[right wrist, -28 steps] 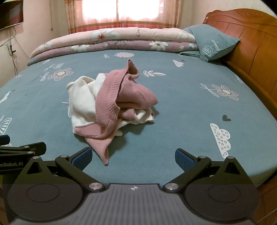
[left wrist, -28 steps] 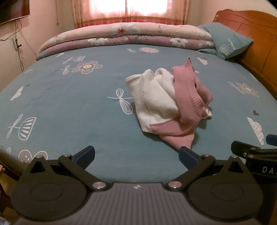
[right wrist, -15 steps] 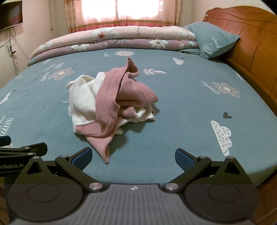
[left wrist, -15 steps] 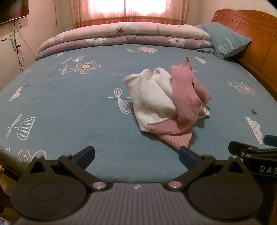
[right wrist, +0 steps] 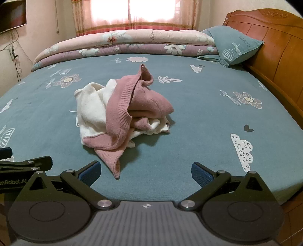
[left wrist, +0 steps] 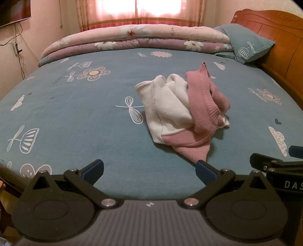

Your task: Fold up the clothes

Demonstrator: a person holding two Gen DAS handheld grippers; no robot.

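A pink and white sweater [right wrist: 123, 113] lies crumpled in a heap near the middle of the bed [right wrist: 208, 117], on a blue-green sheet printed with flowers, clouds and hearts. The white part bunches on the left side of the heap, and the pink ribbed part drapes over its right side, with one pink end standing up at the back. A pink ribbed corner [right wrist: 113, 160] points toward the near edge of the bed. It may be one garment or two tangled together; the folds hide that.

The right gripper [right wrist: 144, 173] hovers over the near edge of the bed with its blue-padded fingers spread wide, holding nothing; the pink corner sits just inside its left finger. The left gripper [left wrist: 149, 170] is beside it, also wide apart and empty, with the sweater [left wrist: 181, 111] ahead and to its right.

Beyond the heap, a folded flowered quilt [right wrist: 123, 45] lies along the far side of the bed under a curtained window [right wrist: 132, 11]. A blue-green pillow [right wrist: 233, 43] leans against the wooden headboard [right wrist: 274, 47] on the right.
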